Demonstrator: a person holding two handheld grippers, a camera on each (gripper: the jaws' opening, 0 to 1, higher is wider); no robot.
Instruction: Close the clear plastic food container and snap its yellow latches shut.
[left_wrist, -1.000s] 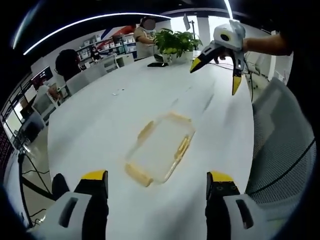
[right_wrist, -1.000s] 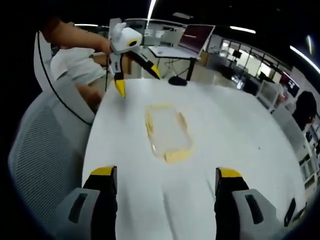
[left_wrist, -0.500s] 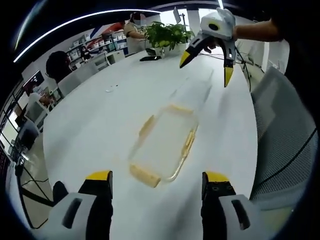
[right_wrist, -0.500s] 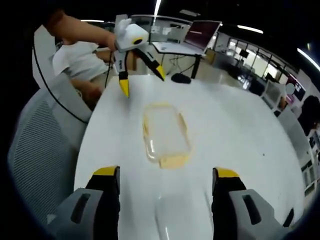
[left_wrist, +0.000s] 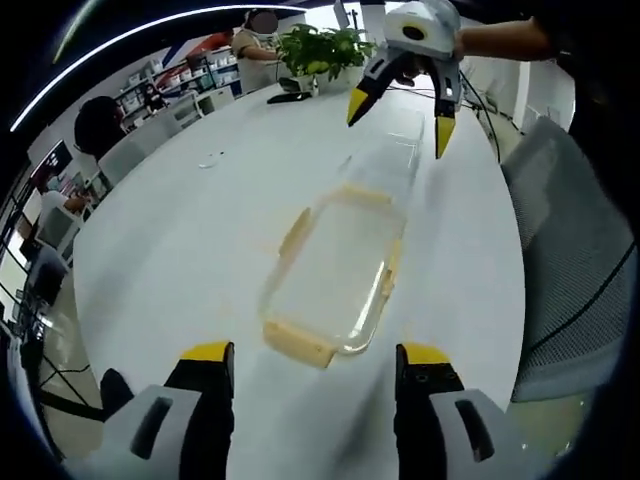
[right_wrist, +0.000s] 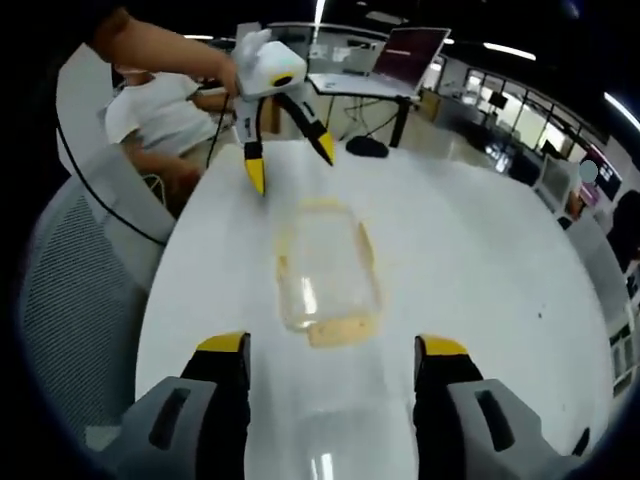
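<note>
A clear plastic food container (left_wrist: 335, 270) lies flat on the white table (left_wrist: 190, 230), with yellow latches (left_wrist: 297, 342) at its ends and sides standing outward. My left gripper (left_wrist: 315, 360) is open just short of its near end, nothing between the jaws. From the opposite end, my right gripper (right_wrist: 331, 350) is open close to the container (right_wrist: 325, 270), also holding nothing. Each gripper appears beyond the container in the other's view: the right gripper (left_wrist: 400, 120) and the left gripper (right_wrist: 291, 162), both hovering with jaws spread. A faint clear outline (left_wrist: 390, 165) lies past the container; I cannot tell what it is.
A potted plant (left_wrist: 320, 50) and a dark phone (left_wrist: 290, 97) sit at the table's far end. A grey mesh chair (left_wrist: 575, 250) stands against the table edge. A dark mouse (right_wrist: 367, 147) lies near a laptop (right_wrist: 405, 45). People sit around the room.
Both cameras have come closer to the container, which now looks larger between each pair of jaws. The container has stayed put and both grippers have stayed open.
</note>
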